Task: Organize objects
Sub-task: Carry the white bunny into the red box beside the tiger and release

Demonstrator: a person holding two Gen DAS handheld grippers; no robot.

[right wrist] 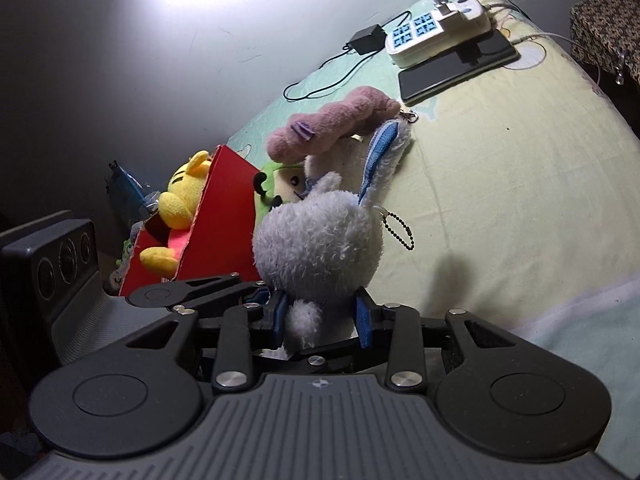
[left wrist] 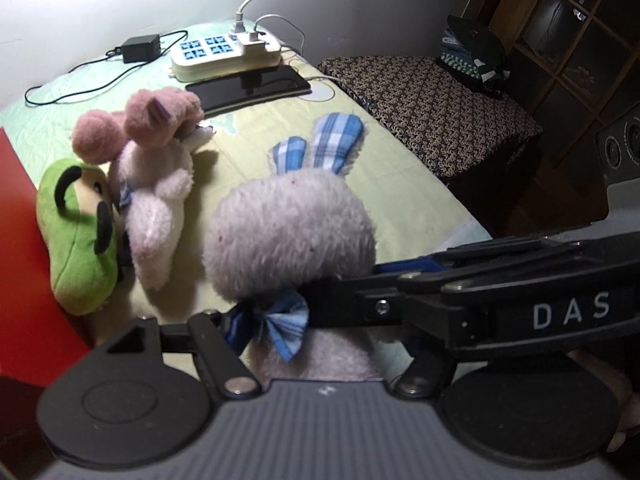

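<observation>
Right claw (right wrist: 322,318) clamped on fluffy white plush rabbit with blue-checked ears (right wrist: 316,248), beside red cardboard box (right wrist: 224,216); left claw (left wrist: 276,320) gripping its neck.

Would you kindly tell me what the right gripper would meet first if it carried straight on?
The right gripper already clamps the fluffy white rabbit plush; beyond it, probably the pink-eared white plush, though depth is unclear.

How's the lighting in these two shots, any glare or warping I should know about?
Left wrist view: wall washed out at upper left, wooden cabinet on the right dim, bed edge bowed by the fisheye. Right wrist view: strong white glare at the top of the wall, left side murky, white bunny reasonably sharp.
</observation>
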